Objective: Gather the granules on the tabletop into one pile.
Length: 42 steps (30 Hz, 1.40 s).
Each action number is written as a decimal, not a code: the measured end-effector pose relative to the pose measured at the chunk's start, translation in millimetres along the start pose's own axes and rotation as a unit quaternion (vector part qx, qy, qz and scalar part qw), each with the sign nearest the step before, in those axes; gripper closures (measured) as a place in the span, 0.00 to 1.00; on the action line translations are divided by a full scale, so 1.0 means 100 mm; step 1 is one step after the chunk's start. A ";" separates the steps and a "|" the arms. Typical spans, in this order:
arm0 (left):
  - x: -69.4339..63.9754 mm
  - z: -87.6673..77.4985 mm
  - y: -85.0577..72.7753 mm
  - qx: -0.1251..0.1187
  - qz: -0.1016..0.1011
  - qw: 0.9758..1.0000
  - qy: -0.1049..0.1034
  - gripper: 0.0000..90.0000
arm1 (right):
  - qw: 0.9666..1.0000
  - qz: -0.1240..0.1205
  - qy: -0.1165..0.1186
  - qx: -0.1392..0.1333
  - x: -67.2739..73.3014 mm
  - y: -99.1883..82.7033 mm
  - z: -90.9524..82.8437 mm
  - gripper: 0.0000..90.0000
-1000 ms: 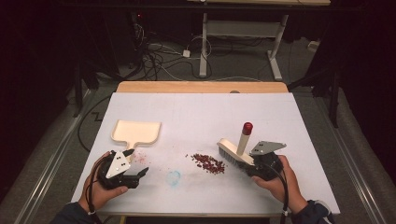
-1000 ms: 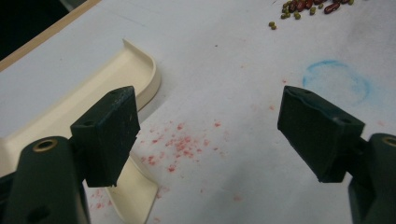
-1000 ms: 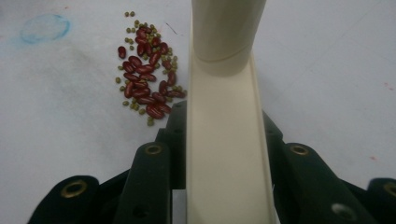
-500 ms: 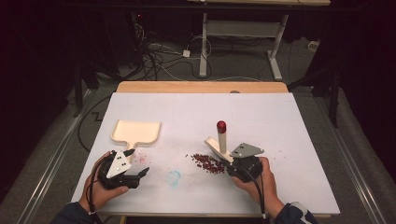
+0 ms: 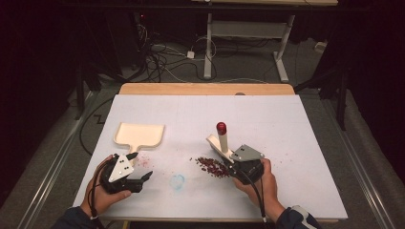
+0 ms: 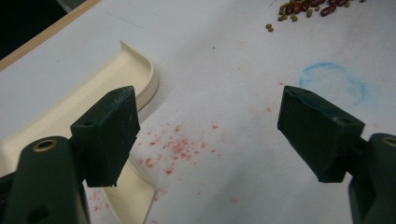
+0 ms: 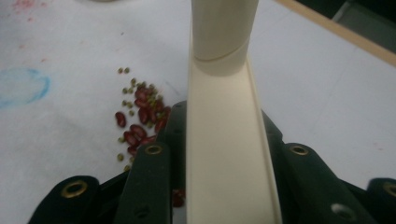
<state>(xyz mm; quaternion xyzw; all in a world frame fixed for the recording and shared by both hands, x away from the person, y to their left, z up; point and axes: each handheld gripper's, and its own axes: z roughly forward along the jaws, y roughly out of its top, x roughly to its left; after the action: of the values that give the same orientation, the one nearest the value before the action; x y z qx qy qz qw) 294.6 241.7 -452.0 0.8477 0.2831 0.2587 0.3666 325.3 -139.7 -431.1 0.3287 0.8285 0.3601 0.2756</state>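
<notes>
A small heap of red and green beans (image 5: 212, 165) (image 7: 140, 121) lies mid-table. My right gripper (image 5: 235, 162) (image 7: 222, 116) is shut on a cream brush (image 5: 222, 139) (image 7: 224, 140) whose handle rises to a red tip; the brush head rests just right of the beans. A cream dustpan (image 5: 139, 134) (image 6: 88, 98) lies flat at the left. My left gripper (image 5: 142, 165) (image 6: 210, 135) is open just in front of the dustpan's handle, nothing between its jaws. The beans (image 6: 308, 7) sit far off in the left gripper view.
A blue chalk ring (image 5: 177, 181) (image 6: 332, 81) (image 7: 21, 86) marks the white sheet between the grippers. Red speckled stains (image 6: 177, 147) lie beside the dustpan handle. The wooden table edge (image 5: 205, 88) runs along the back, with cables and a desk frame on the floor beyond.
My right gripper has carried the brush leftward, up to the right side of the bean heap. The left gripper and the dustpan have stayed put.
</notes>
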 end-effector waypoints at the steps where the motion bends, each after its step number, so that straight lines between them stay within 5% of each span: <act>1: 0.00 0.00 0.00 0.000 -0.001 1.000 0.000 0.22 | 1.000 0.010 -0.003 -0.008 -0.02 0.02 -0.01 0.76; 5: 0.01 0.00 0.00 0.000 0.001 1.000 0.001 0.22 | 0.997 0.053 0.021 -0.056 0.06 0.19 -0.07 0.76; 6: 0.01 -0.01 0.00 -0.001 -0.001 1.000 0.001 0.22 | 0.993 0.077 0.051 -0.075 0.18 0.27 -0.05 0.76; 7: 0.01 -0.01 0.00 -0.002 -0.002 1.000 0.002 0.22 | 0.993 0.077 0.051 -0.075 0.18 0.27 -0.05 0.76; 10: 0.02 -0.01 -0.01 0.001 0.000 1.000 0.002 0.22 | 0.984 0.124 0.098 -0.086 0.43 0.37 0.13 0.76; 11: 0.02 -0.01 -0.01 0.000 0.000 1.000 0.001 0.22 | 0.983 0.127 0.105 -0.082 0.50 0.39 0.18 0.76; 16: 0.02 -0.02 -0.02 0.001 -0.001 1.000 0.000 0.22 | 0.981 0.142 0.108 -0.079 0.71 0.39 0.37 0.76; 19: 0.00 -0.02 -0.02 0.010 0.011 1.000 0.002 0.23 | 0.983 0.141 0.088 -0.074 0.78 0.36 0.44 0.76; 21: -0.01 -0.04 -0.02 0.008 0.018 1.000 0.002 0.23 | 0.987 0.127 0.080 -0.065 0.78 0.33 0.48 0.76; 26: -0.03 -0.05 0.00 0.006 0.021 1.000 0.002 0.23 | 0.986 0.149 0.063 -0.041 0.64 0.22 0.46 0.76; 29: -0.04 -0.05 0.01 0.007 0.023 1.000 0.000 0.23 | 0.989 0.133 0.056 -0.027 0.57 0.14 0.38 0.76; 32: -0.05 -0.04 0.02 0.008 0.026 1.000 -0.002 0.23 | 0.986 0.154 0.058 -0.017 0.48 0.07 0.32 0.76; 42: -0.05 -0.02 0.03 0.007 0.028 1.000 -0.008 0.23 | 0.985 0.164 0.058 -0.010 0.36 0.02 0.16 0.76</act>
<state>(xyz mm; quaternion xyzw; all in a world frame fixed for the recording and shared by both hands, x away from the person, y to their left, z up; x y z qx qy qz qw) 290.7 237.7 -450.0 0.8598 0.2583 0.2603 0.3555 313.8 -105.2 -446.7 0.4354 0.7744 0.4274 0.1673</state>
